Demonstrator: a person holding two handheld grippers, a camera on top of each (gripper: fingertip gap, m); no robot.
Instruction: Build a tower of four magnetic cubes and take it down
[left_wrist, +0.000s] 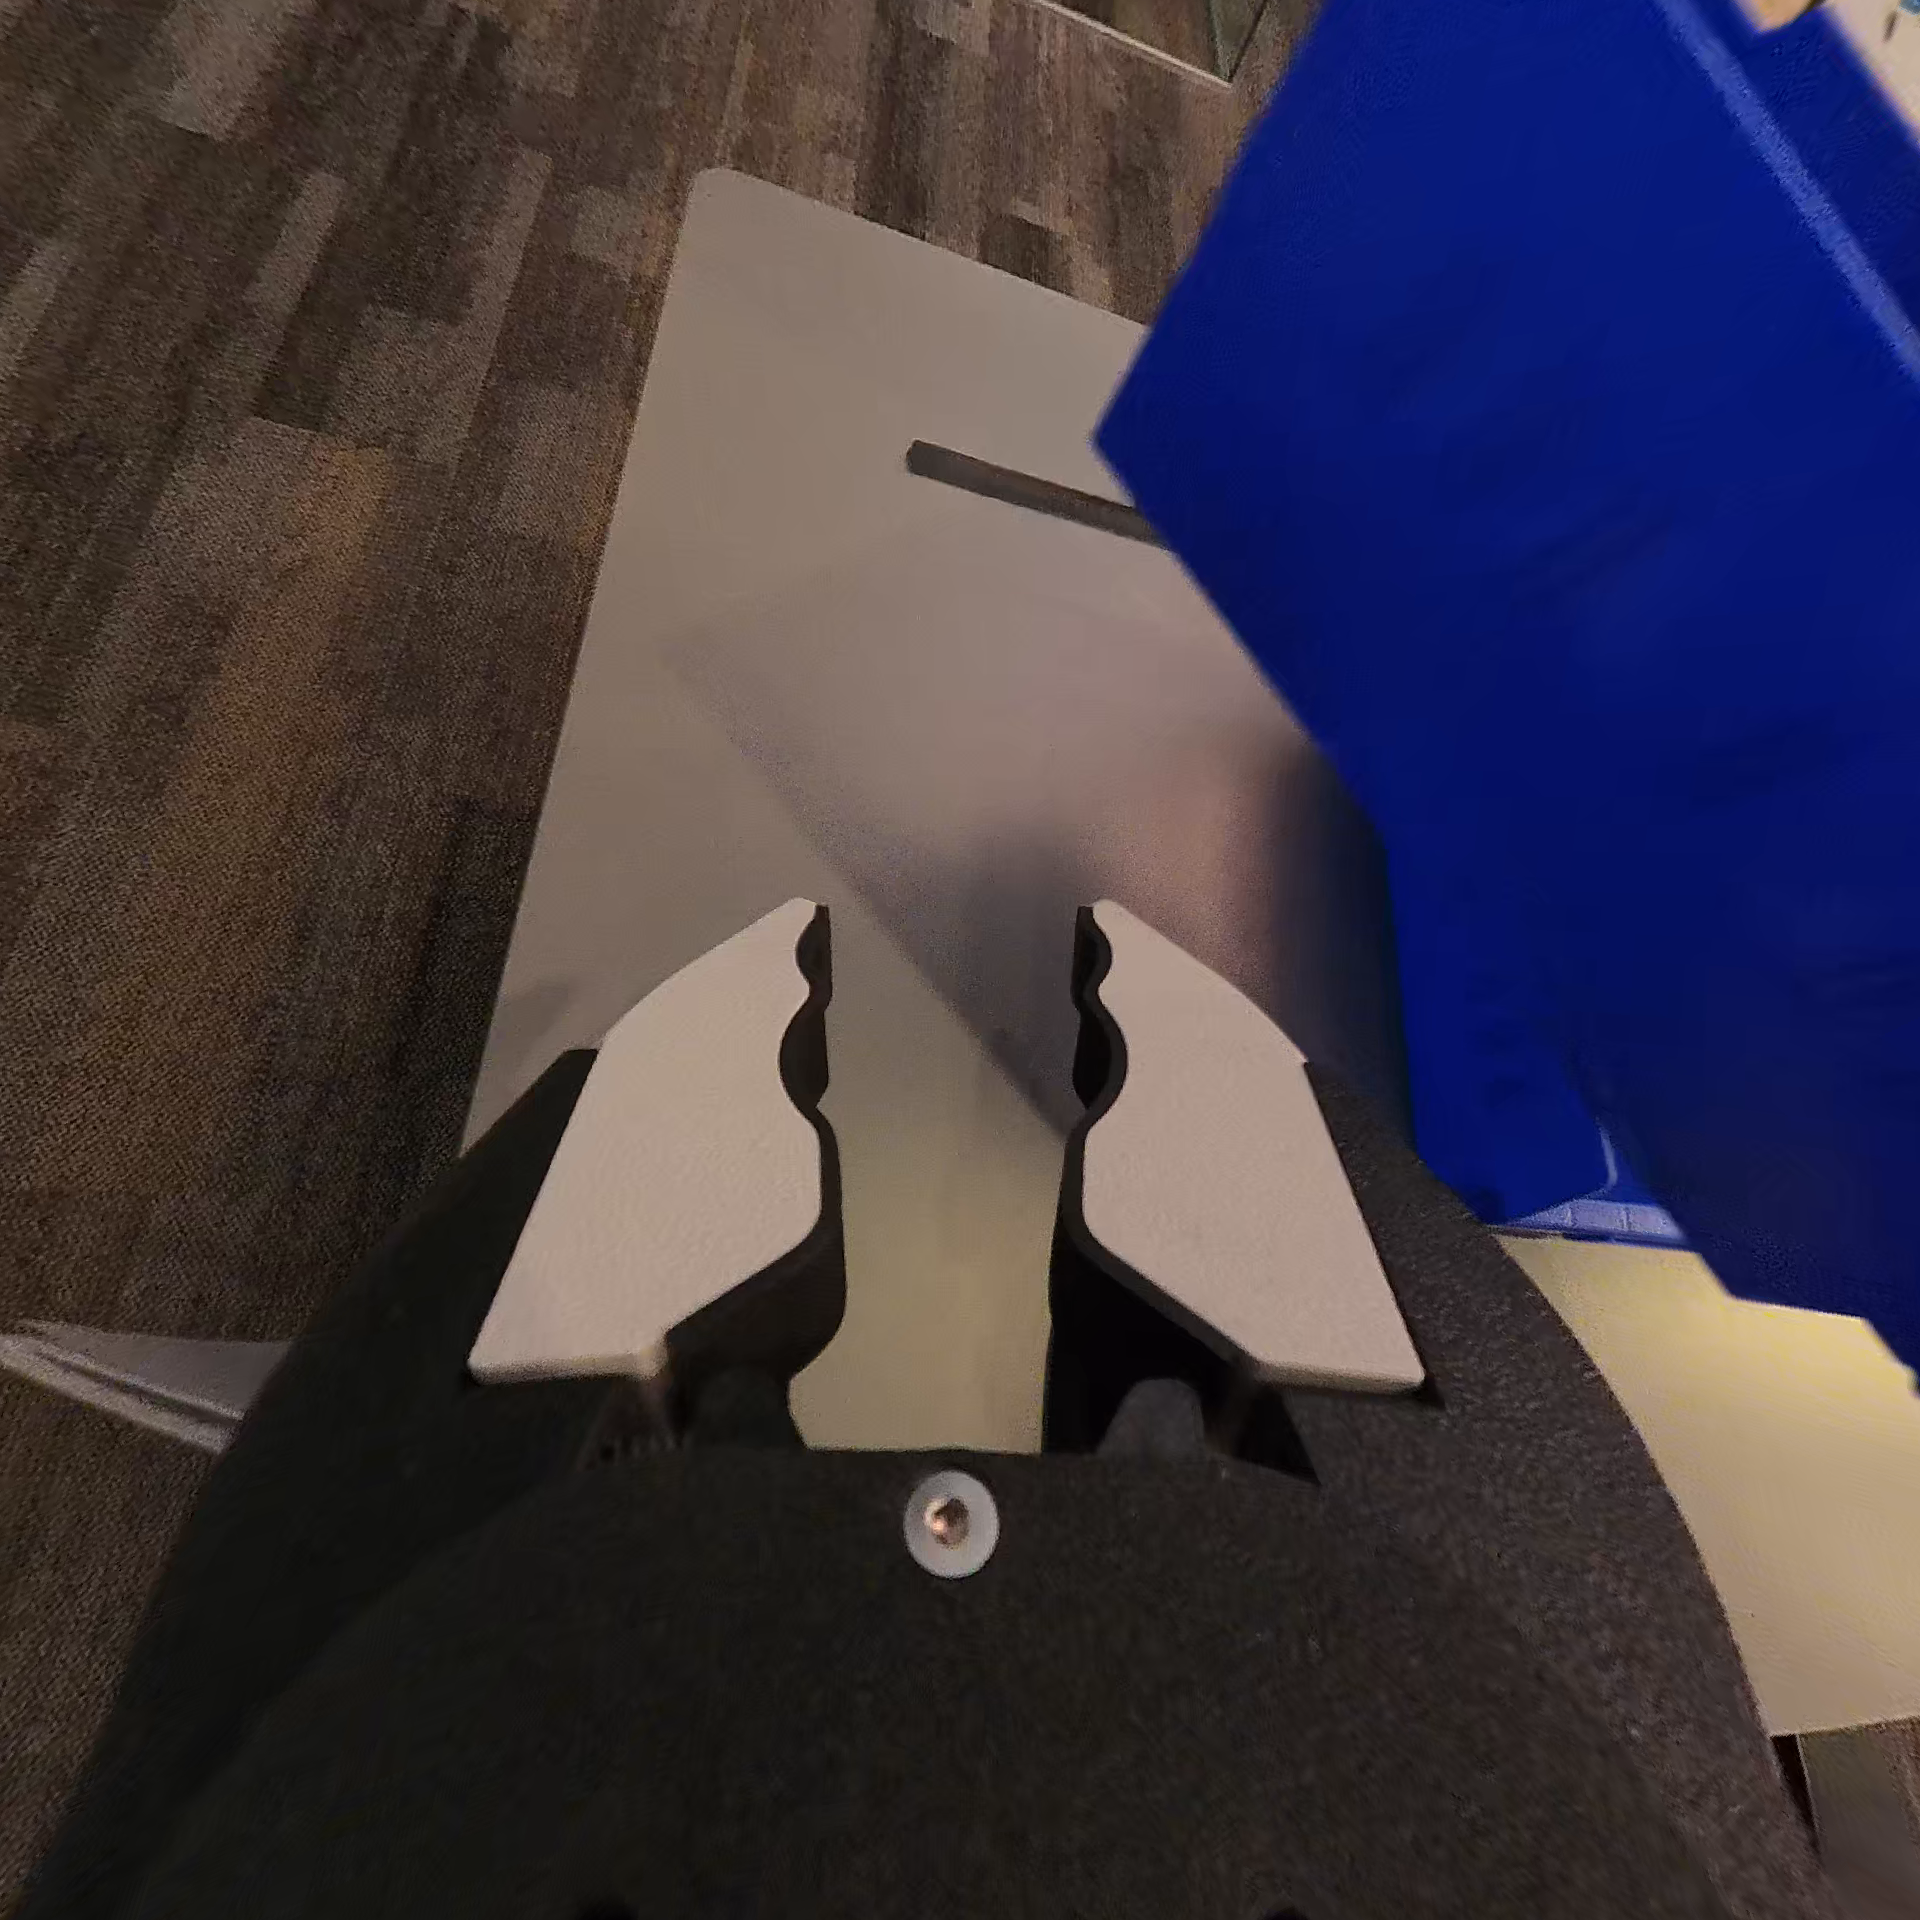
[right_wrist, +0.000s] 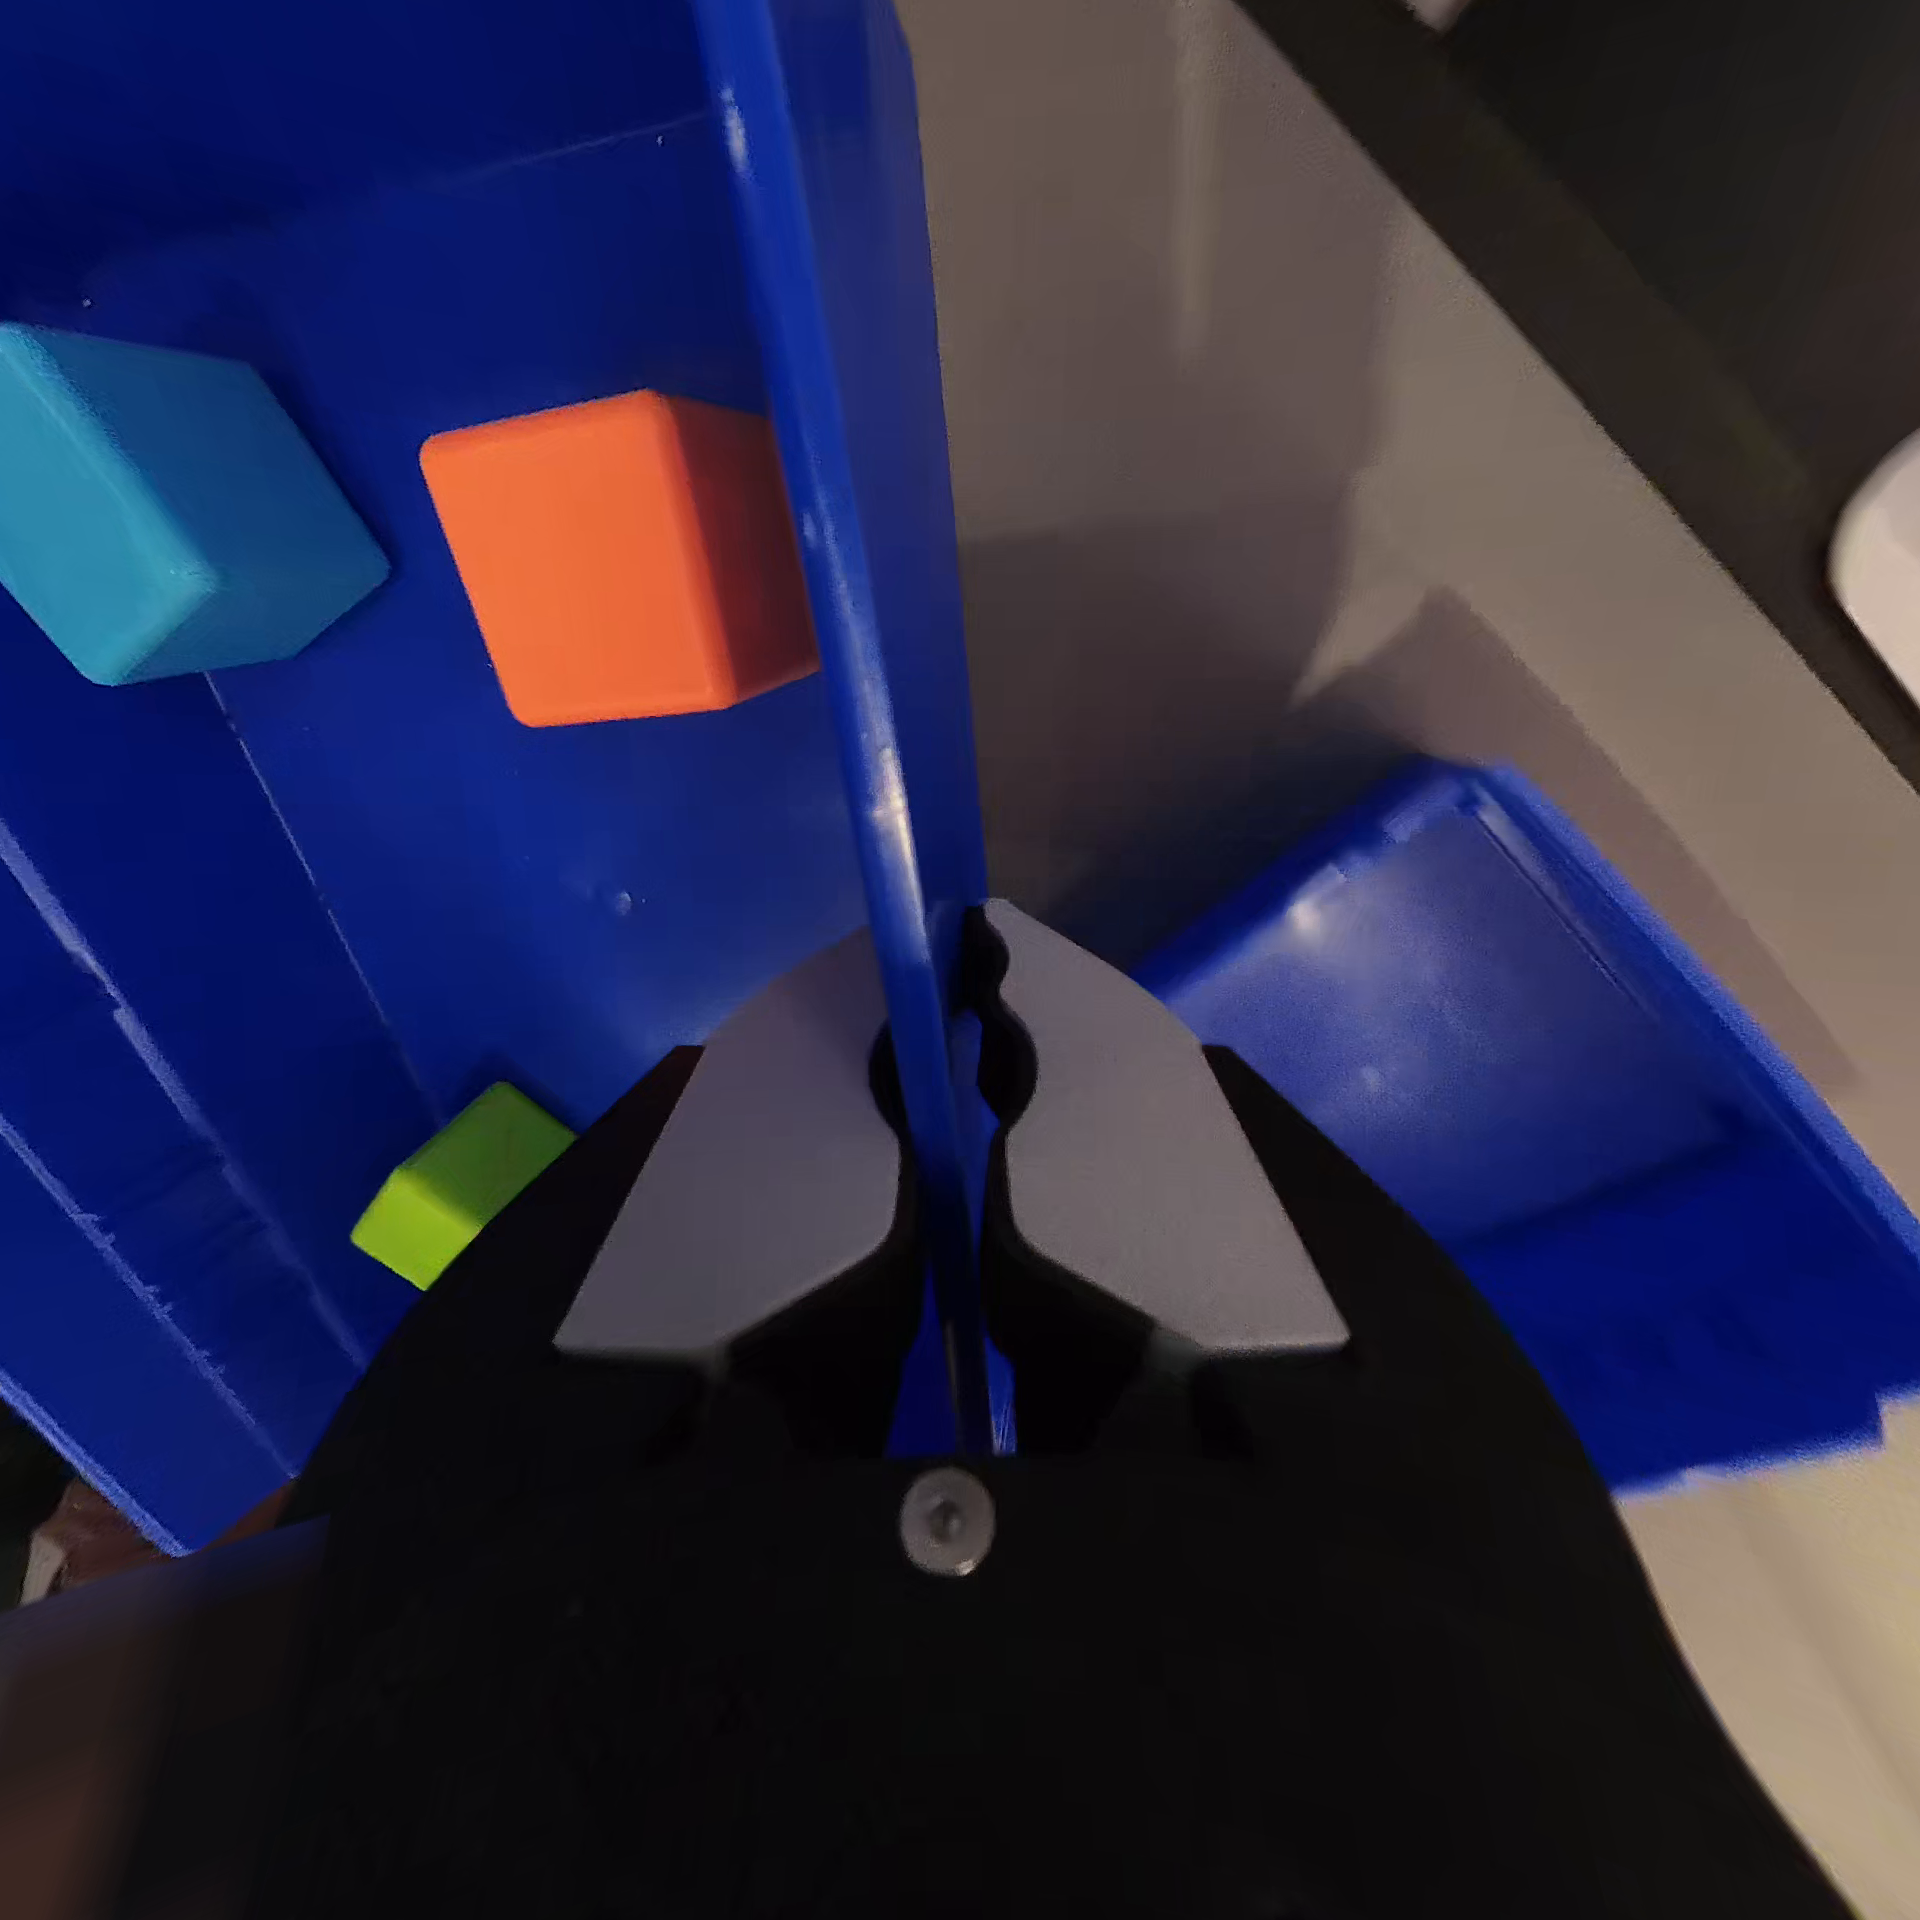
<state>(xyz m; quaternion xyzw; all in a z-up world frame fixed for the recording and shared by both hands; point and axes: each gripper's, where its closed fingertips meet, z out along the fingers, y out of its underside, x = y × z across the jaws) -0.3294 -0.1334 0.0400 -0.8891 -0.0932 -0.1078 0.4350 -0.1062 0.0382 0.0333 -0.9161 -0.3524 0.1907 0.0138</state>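
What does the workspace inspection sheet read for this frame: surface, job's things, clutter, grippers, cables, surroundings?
Surface: pale grey table with a dark slot.
Job's things: teal cube, orange cube and green cube inside the blue bin; a fourth cube is not seen.
Clutter: second blue bin, seemingly empty.
Grippers: left gripper open, holding nothing; right gripper shut on the blue bin's wall.
Cables: nothing seen.
Surroundings: patterned brown carpet.
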